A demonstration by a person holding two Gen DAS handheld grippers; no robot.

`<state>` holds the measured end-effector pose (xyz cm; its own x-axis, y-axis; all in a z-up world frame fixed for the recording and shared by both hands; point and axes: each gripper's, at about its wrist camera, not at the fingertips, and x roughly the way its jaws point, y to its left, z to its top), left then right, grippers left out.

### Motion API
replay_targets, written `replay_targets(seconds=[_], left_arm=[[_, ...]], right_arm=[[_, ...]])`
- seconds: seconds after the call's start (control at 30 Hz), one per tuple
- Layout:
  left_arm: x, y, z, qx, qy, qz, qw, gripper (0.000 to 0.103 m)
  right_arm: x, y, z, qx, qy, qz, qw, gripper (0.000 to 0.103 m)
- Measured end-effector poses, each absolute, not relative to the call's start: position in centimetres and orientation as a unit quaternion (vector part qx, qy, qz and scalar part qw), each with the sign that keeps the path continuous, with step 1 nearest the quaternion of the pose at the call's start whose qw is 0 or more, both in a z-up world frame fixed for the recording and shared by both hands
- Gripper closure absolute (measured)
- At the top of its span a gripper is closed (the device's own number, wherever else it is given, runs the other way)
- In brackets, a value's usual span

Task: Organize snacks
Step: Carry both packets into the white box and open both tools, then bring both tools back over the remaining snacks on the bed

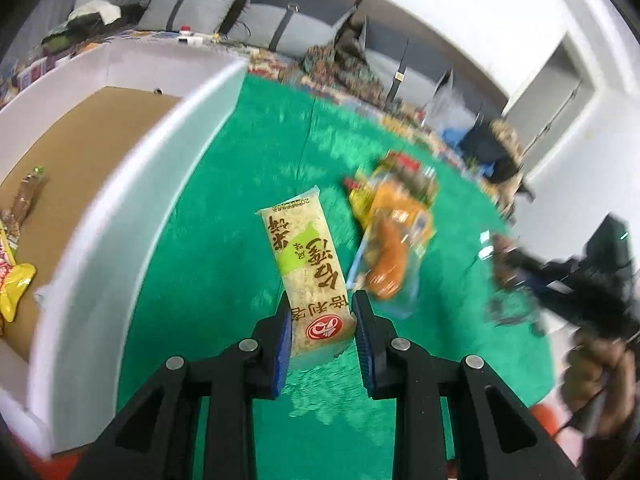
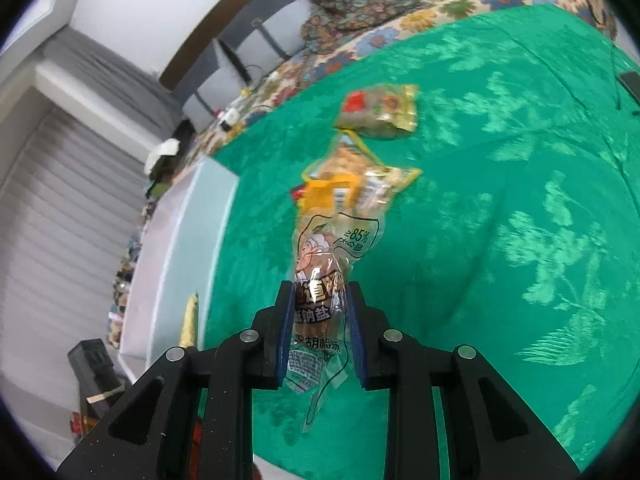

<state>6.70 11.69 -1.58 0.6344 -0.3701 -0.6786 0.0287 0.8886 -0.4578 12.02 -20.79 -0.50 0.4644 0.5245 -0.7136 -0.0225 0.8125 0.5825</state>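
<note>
Both jaws are clamped on light packets: the left gripper (image 1: 320,320) pinches the rice cracker bar (image 1: 306,264), seemingly stiff but crumbly, by its end, the right gripper (image 2: 318,320) squeezes the slippery, floppy sausage pack (image 2: 320,276) mid-body.

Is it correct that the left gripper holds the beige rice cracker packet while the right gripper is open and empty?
Not quite. The left gripper does hold the beige rice cracker packet, but the right gripper is shut on a clear sausage packet, as the right wrist view shows.

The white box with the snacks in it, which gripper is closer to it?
Left. The left gripper is beside the white box; the right gripper is farther off.
</note>
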Motion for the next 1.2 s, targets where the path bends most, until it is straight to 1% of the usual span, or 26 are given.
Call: replay_targets(seconds=[0.1, 0.23, 0.33, 0.47, 0.5, 0.53, 0.57, 0.6, 0.63, 0.67, 0.8, 0.93, 1.1, 1.2], left_arm=[[5.8, 14.7, 1.4, -0.233, 0.382, -0.114, 0.887, 0.076], [5.3, 21.0, 4.7, -0.252, 0.351, -0.079, 0.898, 0.075], [4.9, 26.1, 5.7, -0.236, 0.341, -0.019, 0.91, 0.075], [4.5, 31.7, 5.2, -0.212, 0.352, 0.052, 0.91, 0.074], [4.6, 32.7, 4.8, -0.2, 0.359, 0.078, 0.908, 0.069], [4.7, 33.4, 4.2, -0.194, 0.366, 0.093, 0.905, 0.045], [4.5, 34.5, 3.3, -0.19, 0.379, 0.114, 0.899, 0.017], [4.4, 35.1, 2.5, -0.189, 0.387, 0.132, 0.893, 0.008], [4.2, 35.5, 1.8, -0.189, 0.388, 0.148, 0.89, 0.006], [3.8, 35.8, 1.2, -0.189, 0.39, 0.158, 0.887, 0.006], [2.4, 35.1, 0.0, -0.211, 0.382, 0.158, 0.886, 0.006], [1.6, 31.0, 0.8, -0.224, 0.367, 0.11, 0.896, 0.006], [2.7, 21.9, 3.3, -0.19, 0.354, 0.006, 0.916, 0.006], [4.0, 16.1, 3.8, -0.172, 0.36, -0.058, 0.915, 0.002]], right_arm=[[11.9, -17.4, 1.2, 0.246, 0.483, 0.204, 0.815, 0.077], [12.7, -9.8, 3.6, 0.239, 0.478, 0.276, 0.799, 0.077], [13.5, -2.3, 5.5, 0.23, 0.475, 0.339, 0.779, 0.077], [14.3, 6.6, 6.9, 0.202, 0.473, 0.388, 0.765, 0.077], [14.3, 8.4, 6.9, 0.194, 0.473, 0.395, 0.763, 0.077], [14.5, 10.3, 6.9, 0.188, 0.474, 0.4, 0.762, 0.075], [14.6, 12.1, 6.8, 0.177, 0.477, 0.401, 0.761, 0.071], [14.8, 13.9, 6.5, 0.153, 0.485, 0.392, 0.767, 0.066], [14.7, 14.7, 6.2, 0.138, 0.489, 0.386, 0.77, 0.045], [14.7, 15.3, 5.9, 0.124, 0.49, 0.381, 0.775, 0.035], [13.7, 11.7, 4.6, 0.103, 0.466, 0.36, 0.802, 0.035], [12.8, 4.2, 1.1, 0.042, 0.447, 0.264, 0.854, 0.035], [11.1, -8.8, -5.1, -0.039, 0.462, 0.102, 0.88, 0.035], [10.2, -16.1, -7.1, -0.05, 0.472, 0.026, 0.88, 0.035]])
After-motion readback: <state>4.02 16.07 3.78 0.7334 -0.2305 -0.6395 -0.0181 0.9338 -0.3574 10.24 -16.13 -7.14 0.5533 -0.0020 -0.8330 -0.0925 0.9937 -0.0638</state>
